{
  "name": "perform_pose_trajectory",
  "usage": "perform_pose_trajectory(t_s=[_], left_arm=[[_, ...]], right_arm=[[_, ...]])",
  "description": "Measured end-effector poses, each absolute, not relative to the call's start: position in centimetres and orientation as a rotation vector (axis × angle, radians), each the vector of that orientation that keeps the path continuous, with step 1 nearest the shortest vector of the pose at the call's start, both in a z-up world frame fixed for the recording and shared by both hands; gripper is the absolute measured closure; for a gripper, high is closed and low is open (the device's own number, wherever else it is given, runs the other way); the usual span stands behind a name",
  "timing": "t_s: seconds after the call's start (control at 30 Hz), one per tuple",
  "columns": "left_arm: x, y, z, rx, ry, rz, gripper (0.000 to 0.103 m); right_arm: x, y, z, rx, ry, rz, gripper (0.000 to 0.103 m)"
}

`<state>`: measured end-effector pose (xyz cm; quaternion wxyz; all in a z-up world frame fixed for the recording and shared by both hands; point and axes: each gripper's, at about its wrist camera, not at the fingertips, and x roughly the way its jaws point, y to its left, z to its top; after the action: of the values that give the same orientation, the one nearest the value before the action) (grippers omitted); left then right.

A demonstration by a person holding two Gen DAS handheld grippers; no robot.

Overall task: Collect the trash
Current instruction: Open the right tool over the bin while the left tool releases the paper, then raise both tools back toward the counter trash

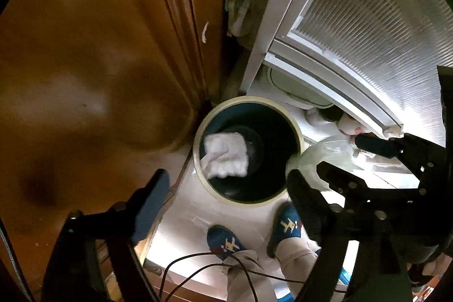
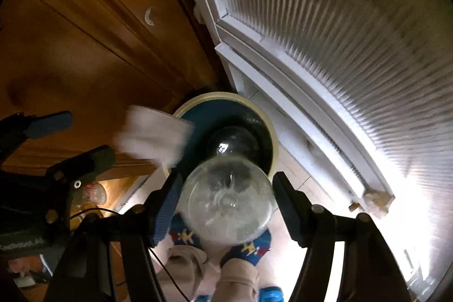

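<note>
Right, your left gripper (image 1: 228, 176) points straight down over the bin (image 1: 300, 143), and its two blue-padded fingers stand spread wide with nothing pinched between them. The white paper wad (image 1: 225, 157) is loose, clear of both pads, and sits over the bin's dark blue mouth. From the right wrist view the wad (image 2: 153, 135) is blurred and overlaps the cream rim on the cabinet side, so you cannot tell whether it is already below the rim.

Your right gripper (image 2: 226, 186) is tilted steeply down just beside the left one. It pinches a clear plastic bottle (image 2: 229, 203), with a pad against each side of the body. The bottle's neck points down toward the bin's opening, and its base faces the right wrist camera. In the left wrist view the bottle (image 1: 325, 154) hangs at the bin's rim on the side toward the white door.

The bin (image 2: 273, 137) stands on a pale floor (image 1: 198, 217) in the corner between a brown wooden cabinet (image 1: 99, 61) and a white door with ribbed glass (image 1: 382, 19). Your blue slippers (image 1: 223, 242) are planted close to the bin, and a thin black cable (image 1: 198, 259) loops across them.
</note>
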<state>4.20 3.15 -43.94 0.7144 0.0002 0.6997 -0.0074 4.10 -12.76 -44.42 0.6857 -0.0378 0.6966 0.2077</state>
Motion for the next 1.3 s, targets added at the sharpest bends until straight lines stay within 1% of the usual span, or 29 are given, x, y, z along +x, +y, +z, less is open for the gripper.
perform_pose_trajectory(t_s=[0.2, 0.37, 0.63, 0.77, 0.9, 1.07, 1.17, 1.3], left_arm=[[4.1, 3.3, -43.0, 0.022, 1.545, -0.013, 0.015], [4.3, 3.3, -41.1, 0.008, 1.524, -0.01, 0.015], [3.6, 3.2, -34.1, -0.048, 1.478, -0.002, 0.015], [2.7, 2.7, -32.0, -0.201, 1.561, -0.06, 0.014], [1.5, 0.8, -28.6, -0.128, 1.507, -0.067, 0.012], [0.8, -0.8, -24.1, -0.12, 1.467, -0.087, 0.012], [0.8, -1.9, -20.8, -0.081, 1.42, -0.098, 0.012], [1.2, -3.1, -16.9, -0.052, 1.362, -0.097, 0.012]], right_arm=[[3.7, -13.0, -43.5, -0.089, 1.543, 0.442, 0.036], [3.6, -13.3, -40.5, -0.077, 1.519, 0.41, 0.036], [3.3, -14.6, -33.3, -0.049, 1.49, 0.385, 0.036], [3.2, -15.1, -29.8, -0.062, 1.468, 0.399, 0.036], [3.5, -15.8, -26.5, -0.071, 1.445, 0.397, 0.036], [3.1, -16.9, -22.6, -0.075, 1.419, 0.42, 0.036], [3.0, -18.2, -19.5, -0.073, 1.384, 0.442, 0.036], [3.0, -19.5, -16.7, -0.07, 1.328, 0.465, 0.036]])
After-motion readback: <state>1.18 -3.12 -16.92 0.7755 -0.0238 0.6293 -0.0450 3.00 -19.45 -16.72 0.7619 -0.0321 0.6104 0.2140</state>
